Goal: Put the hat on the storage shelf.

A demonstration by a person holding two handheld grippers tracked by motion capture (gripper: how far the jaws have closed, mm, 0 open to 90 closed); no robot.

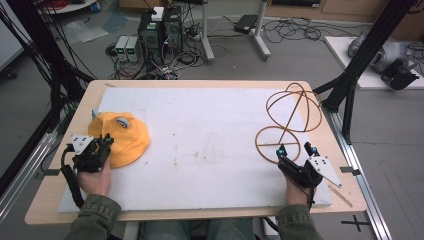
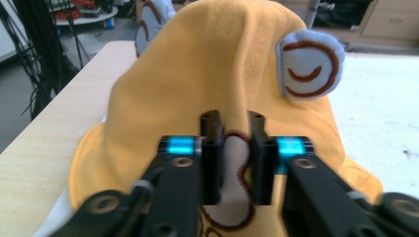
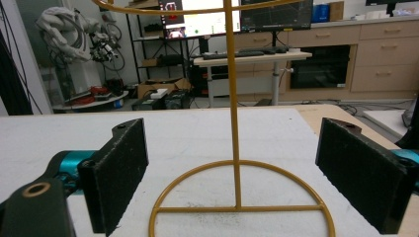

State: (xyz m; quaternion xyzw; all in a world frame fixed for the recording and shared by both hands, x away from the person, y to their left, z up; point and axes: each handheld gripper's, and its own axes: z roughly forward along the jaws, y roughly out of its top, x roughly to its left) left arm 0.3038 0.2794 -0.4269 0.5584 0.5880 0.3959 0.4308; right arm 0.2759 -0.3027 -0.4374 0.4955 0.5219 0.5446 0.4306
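Left gripper view is showing the left claw [image 2: 236,153] pinching a fold of the yellow cap [image 2: 207,74]. The right claw [image 1: 297,148] is standing wide before the wire stand [image 3: 232,123] on the counter [image 1: 210,145].

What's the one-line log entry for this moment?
left gripper: shut on yellow hat | right gripper: open, facing wire hat stand | white mat: both resting
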